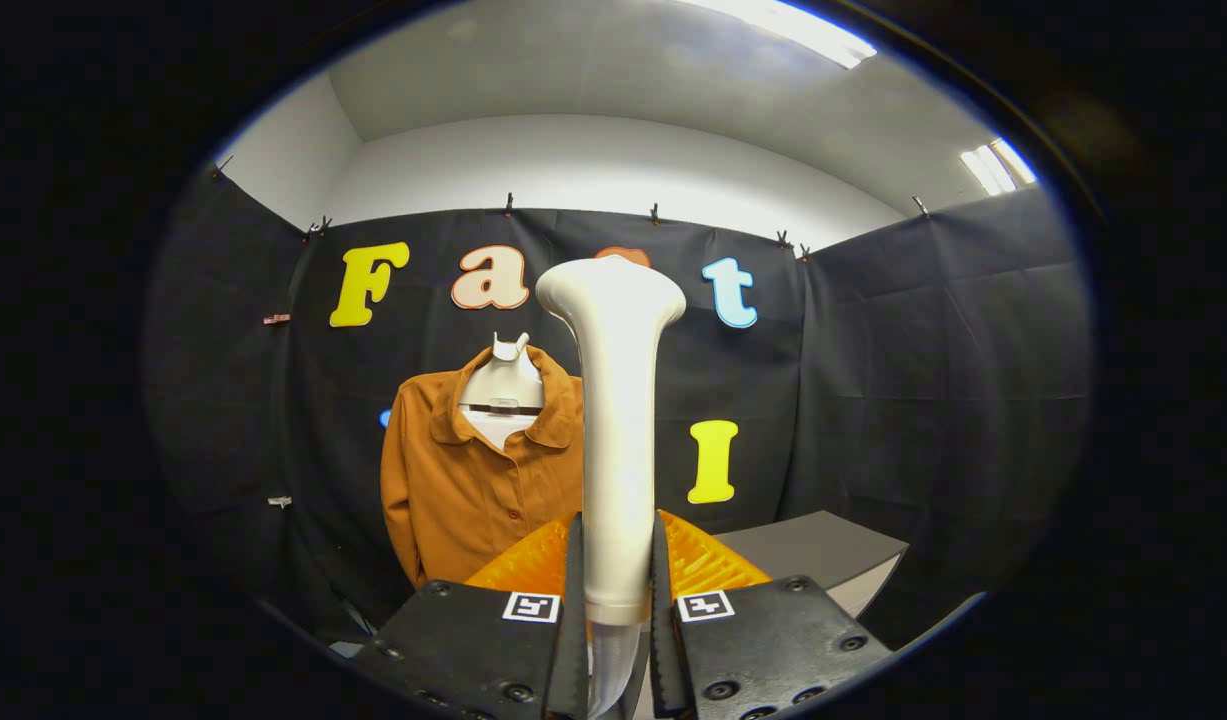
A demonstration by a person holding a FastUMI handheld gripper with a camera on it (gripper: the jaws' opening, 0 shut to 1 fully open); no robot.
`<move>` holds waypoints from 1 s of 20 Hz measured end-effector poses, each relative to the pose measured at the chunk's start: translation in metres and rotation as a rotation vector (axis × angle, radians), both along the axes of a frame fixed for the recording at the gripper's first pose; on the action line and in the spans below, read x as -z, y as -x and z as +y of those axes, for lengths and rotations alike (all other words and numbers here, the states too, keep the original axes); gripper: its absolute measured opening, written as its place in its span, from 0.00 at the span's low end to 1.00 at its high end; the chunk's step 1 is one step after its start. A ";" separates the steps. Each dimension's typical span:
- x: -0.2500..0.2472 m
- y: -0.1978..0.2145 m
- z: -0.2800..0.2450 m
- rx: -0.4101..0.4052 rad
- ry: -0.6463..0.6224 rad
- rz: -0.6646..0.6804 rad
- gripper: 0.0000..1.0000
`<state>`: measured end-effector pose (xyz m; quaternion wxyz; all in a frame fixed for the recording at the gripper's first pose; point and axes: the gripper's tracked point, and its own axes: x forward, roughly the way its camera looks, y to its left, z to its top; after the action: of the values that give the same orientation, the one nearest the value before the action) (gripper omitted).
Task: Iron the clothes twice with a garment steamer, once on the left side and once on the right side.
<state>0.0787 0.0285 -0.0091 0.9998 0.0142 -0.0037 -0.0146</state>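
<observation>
While hand-held gripper clamps steamer, shirt beyond.

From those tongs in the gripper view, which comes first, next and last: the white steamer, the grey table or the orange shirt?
1. White plastic garment steamer: clamped upright between the tongs.
2. Grey flat-topped table: just beyond the fingers, to their right.
3. Orange buttoned shirt: farthest, hanging on a white mannequin bust against the black cloth wall, left of the steamer.
</observation>
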 end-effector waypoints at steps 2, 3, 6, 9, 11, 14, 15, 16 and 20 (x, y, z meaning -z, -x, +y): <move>-0.001 0.000 0.000 0.001 0.001 -0.001 0.28; -0.001 0.000 0.000 0.000 -0.001 0.000 0.28; -0.001 0.001 -0.001 0.001 -0.004 0.000 0.28; 0.000 0.001 -0.002 0.001 -0.006 0.003 0.28; -0.001 0.001 -0.002 0.002 -0.007 0.003 0.28; -0.004 0.002 -0.003 0.001 -0.015 -0.001 0.28; -0.004 0.003 -0.004 0.002 -0.012 -0.002 0.28; -0.005 0.003 -0.004 0.003 -0.011 -0.005 0.28; -0.005 0.003 -0.005 0.004 -0.009 -0.003 0.28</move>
<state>0.0759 0.0233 -0.0038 0.9997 0.0189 -0.0054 -0.0165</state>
